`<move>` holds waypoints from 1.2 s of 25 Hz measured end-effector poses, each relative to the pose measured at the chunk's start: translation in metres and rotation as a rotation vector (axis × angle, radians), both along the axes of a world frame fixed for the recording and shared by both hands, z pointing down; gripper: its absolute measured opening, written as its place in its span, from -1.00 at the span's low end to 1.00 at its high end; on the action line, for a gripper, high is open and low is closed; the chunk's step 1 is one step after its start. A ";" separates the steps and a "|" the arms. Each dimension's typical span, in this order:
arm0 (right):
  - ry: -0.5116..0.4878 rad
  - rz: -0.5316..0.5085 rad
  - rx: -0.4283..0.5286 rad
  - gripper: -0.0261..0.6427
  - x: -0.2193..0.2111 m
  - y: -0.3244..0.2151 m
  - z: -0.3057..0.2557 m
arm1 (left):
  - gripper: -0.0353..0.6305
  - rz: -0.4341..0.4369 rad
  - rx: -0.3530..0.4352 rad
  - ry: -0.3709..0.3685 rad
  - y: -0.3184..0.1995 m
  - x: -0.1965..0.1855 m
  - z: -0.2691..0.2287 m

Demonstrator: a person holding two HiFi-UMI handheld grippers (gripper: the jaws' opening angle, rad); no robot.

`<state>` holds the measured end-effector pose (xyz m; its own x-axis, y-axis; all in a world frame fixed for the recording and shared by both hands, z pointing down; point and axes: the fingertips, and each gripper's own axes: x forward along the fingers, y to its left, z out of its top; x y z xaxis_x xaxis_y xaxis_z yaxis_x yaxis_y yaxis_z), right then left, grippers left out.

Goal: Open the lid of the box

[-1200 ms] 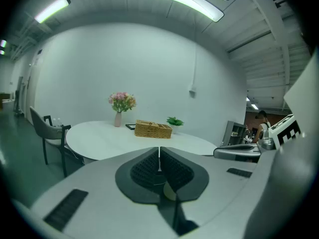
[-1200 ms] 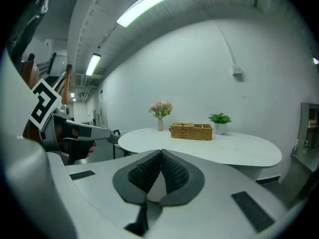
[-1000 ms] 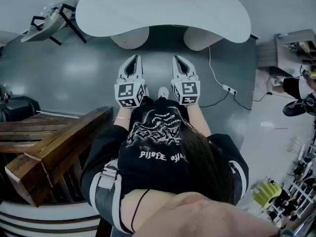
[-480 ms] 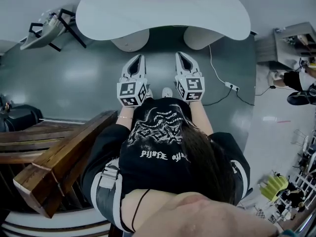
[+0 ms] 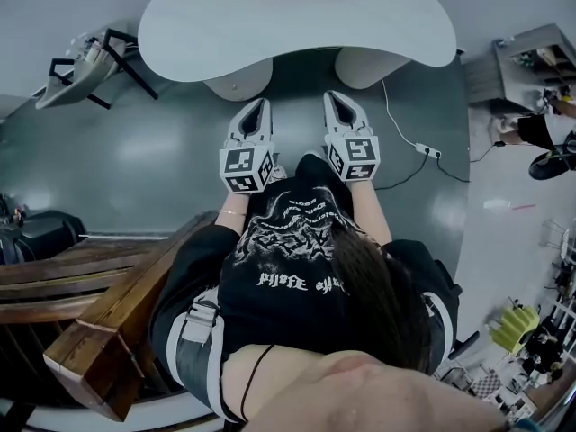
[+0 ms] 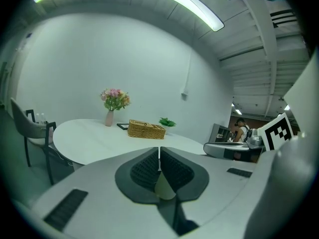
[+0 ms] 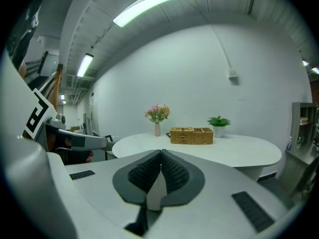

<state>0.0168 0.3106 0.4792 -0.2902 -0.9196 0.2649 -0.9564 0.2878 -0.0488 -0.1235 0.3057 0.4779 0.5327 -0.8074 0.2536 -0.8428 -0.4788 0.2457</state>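
Both grippers have come forward toward the counter (image 5: 378,34) since a second ago, and the wooden beam (image 5: 117,322) at our left has slid lower in the head view; the left gripper (image 5: 262,104) and the right gripper (image 5: 331,97) hang side by side over glossy grey floor (image 5: 153,151), just short of the counter's near edge. Each is clenched on nothing; in the left gripper view the left gripper (image 6: 159,151) has its dark ribbed pads pressed together, and the right gripper (image 7: 161,153) looks the same in its own view. The counter is smooth, white and rounded like a bean, on two pale pedestals; the box (image 7: 191,135) is rectangular woven wicker, standing at the far side, well apart from us; a vase of flowers (image 7: 157,116) stands left of it and a potted plant (image 7: 218,123) right. Bare counter lies between us and the box; a cable (image 5: 405,151) trails across the floor to our right.
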 end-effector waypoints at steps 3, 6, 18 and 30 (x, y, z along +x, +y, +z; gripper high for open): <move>-0.017 -0.004 0.003 -0.84 -0.002 -0.008 0.001 | -0.81 0.010 -0.004 0.028 -0.004 -0.001 0.000; -0.066 0.006 0.012 -0.84 0.003 -0.025 0.000 | -0.81 0.011 -0.004 0.035 -0.013 0.000 0.004; -0.070 -0.028 0.036 -0.84 0.049 -0.123 -0.002 | -0.81 -0.096 -0.018 0.005 -0.091 0.018 0.014; -0.001 -0.196 0.016 -0.84 0.073 -0.210 0.001 | -0.81 -0.192 -0.042 -0.006 -0.170 0.057 0.013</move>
<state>0.0900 0.1007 0.4798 -0.4648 -0.8492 0.2506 -0.8817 0.4697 -0.0436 -0.0660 0.1356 0.4907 0.3683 -0.8827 0.2918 -0.9193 -0.2989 0.2562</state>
